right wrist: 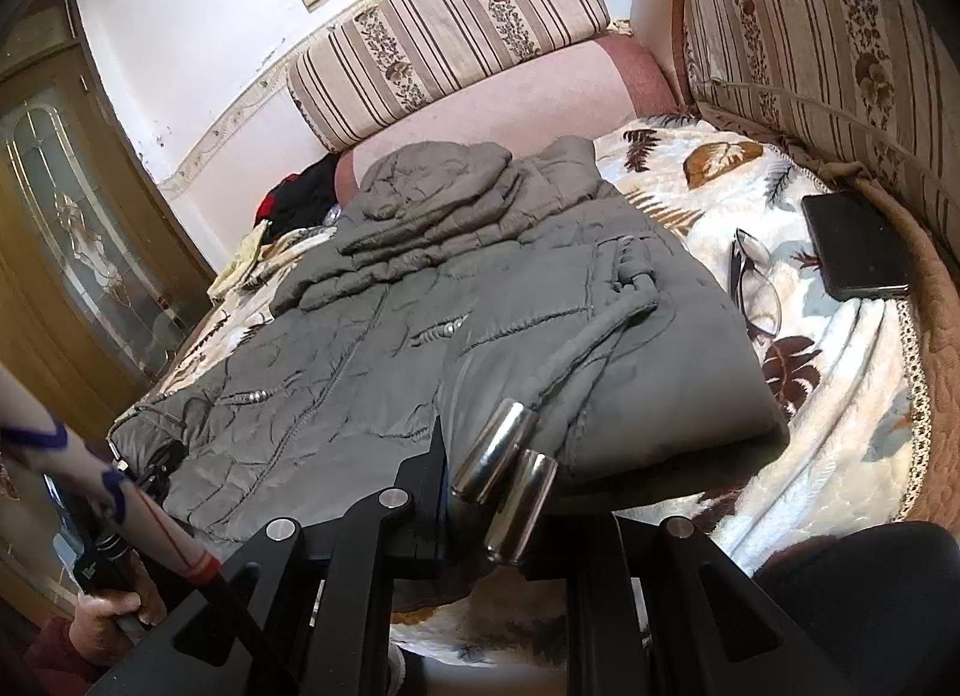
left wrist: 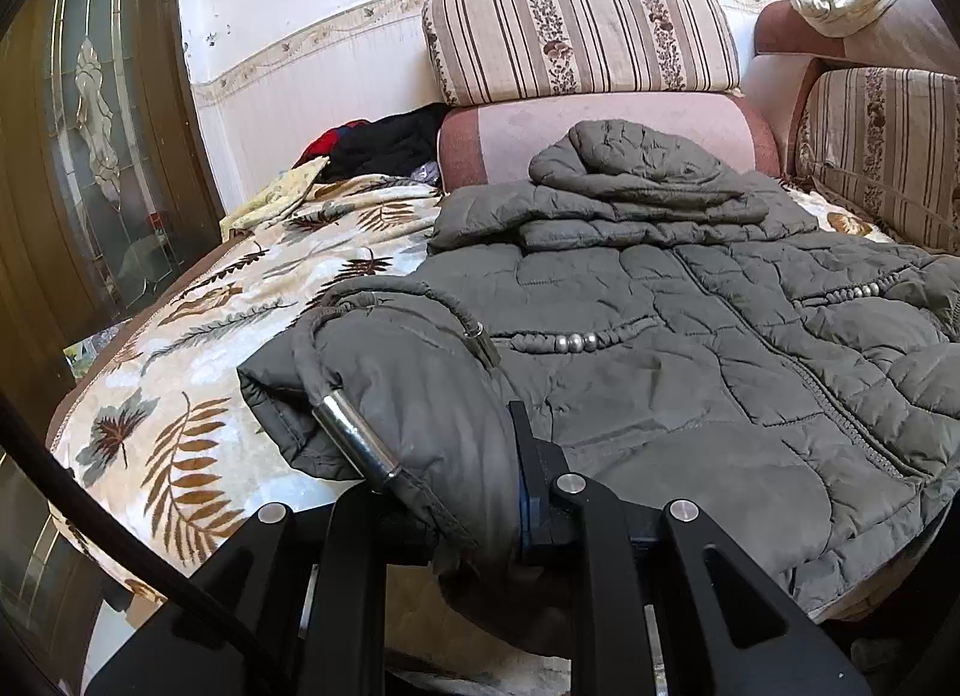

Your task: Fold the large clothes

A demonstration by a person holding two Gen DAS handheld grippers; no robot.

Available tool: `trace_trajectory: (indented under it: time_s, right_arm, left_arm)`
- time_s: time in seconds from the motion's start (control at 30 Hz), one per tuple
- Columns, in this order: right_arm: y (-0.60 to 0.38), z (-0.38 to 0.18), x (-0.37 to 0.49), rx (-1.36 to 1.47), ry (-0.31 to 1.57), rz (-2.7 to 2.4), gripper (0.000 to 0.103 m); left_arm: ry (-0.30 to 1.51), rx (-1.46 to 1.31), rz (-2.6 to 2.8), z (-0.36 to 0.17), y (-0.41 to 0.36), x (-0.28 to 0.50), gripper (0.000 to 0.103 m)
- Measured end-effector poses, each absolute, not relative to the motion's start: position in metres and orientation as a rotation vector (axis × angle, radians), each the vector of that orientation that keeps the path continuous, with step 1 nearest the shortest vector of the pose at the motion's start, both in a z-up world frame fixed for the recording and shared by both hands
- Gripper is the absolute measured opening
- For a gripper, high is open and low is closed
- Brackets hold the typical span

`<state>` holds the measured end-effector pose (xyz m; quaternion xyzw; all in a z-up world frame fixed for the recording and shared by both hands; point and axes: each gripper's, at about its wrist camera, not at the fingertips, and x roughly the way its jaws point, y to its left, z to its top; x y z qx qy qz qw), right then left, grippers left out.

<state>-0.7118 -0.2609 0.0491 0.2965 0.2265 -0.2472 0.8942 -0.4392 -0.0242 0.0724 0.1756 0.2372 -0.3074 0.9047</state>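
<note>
A grey quilted jacket [left wrist: 660, 336] lies front up on the sofa's leaf-print blanket [left wrist: 198, 336], its sleeves folded across the chest and its hood [left wrist: 630, 156] at the far end. My left gripper [left wrist: 474, 486] is shut on the near left hem corner, which is lifted and curls over the fingers; a metal cord end [left wrist: 354, 438] hangs there. In the right wrist view my right gripper [right wrist: 498, 492] is shut on the jacket [right wrist: 360, 348] at its near right hem corner, with two metal cord ends [right wrist: 498, 450] lying over the jaws. The right finger of each gripper's pair is partly hidden by fabric.
Glasses [right wrist: 756, 288] and a black phone [right wrist: 852, 246] lie on the blanket right of the jacket. Striped cushions [left wrist: 576, 36] line the sofa back. Dark clothes [left wrist: 384, 144] are piled at the far left. A wooden glass door [left wrist: 90, 126] stands left. A person's hand [right wrist: 108, 618] shows at lower left.
</note>
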Motion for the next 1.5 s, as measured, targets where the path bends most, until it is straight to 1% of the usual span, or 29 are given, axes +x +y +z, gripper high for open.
trace_trajectory:
  time_s: [0.27,0.4,0.6,0.8,0.9,0.93,0.97,1.03,1.07,1.1,1.13,1.23,1.33,1.43,1.5]
  right_arm:
    - [-0.257,0.069,-0.721,0.608,0.432,-0.495,0.016]
    - [-0.263,0.085,-0.719,0.591,0.405,-0.485,0.016]
    - [-0.280,0.129,-0.703,0.534,0.327,-0.474,0.016]
    - [-0.319,0.179,-0.664,0.469,0.269,-0.490,0.016]
    - [-0.348,0.200,-0.636,0.451,0.252,-0.498,0.016]
    - [-0.364,0.206,-0.621,0.458,0.247,-0.505,0.016]
    - [-0.374,0.210,-0.612,0.466,0.245,-0.505,0.016]
    - [-0.401,0.215,-0.589,0.483,0.247,-0.510,0.016]
    - [-0.417,0.215,-0.574,0.499,0.249,-0.522,0.016]
    - [-0.431,0.214,-0.563,0.511,0.254,-0.530,0.016]
    - [-0.447,0.212,-0.550,0.527,0.262,-0.539,0.016]
    - [-0.493,0.201,-0.511,0.584,0.296,-0.566,0.016]
    - [-0.534,0.186,-0.472,0.621,0.336,-0.600,0.016]
    - [-0.560,0.171,-0.443,0.624,0.373,-0.634,0.016]
    - [-0.575,0.157,-0.426,0.637,0.399,-0.657,0.016]
  left_arm:
    - [0.464,0.349,-0.658,0.097,-0.018,-0.436,0.018]
    - [0.445,0.318,-0.686,0.122,-0.024,-0.424,0.018]
    - [0.398,0.279,-0.716,0.171,-0.048,-0.402,0.019]
    - [0.398,0.237,-0.738,0.222,-0.092,-0.356,0.021]
    - [0.428,0.217,-0.734,0.242,-0.125,-0.318,0.028]
    - [0.434,0.207,-0.730,0.246,-0.133,-0.308,0.034]
    - [0.433,0.196,-0.720,0.252,-0.146,-0.291,0.037]
    - [0.438,0.174,-0.717,0.259,-0.164,-0.267,0.059]
    - [0.437,0.163,-0.716,0.265,-0.172,-0.255,0.064]
    - [0.421,0.148,-0.707,0.272,-0.181,-0.241,0.074]
    - [0.398,0.142,-0.698,0.278,-0.185,-0.232,0.077]
    - [0.345,0.153,-0.658,0.294,-0.195,-0.207,0.077]
    - [0.337,0.132,-0.618,0.298,-0.196,-0.187,0.078]
    - [0.354,0.128,-0.646,0.285,-0.206,-0.182,0.078]
    - [0.386,0.184,-0.702,0.262,-0.227,-0.184,0.078]
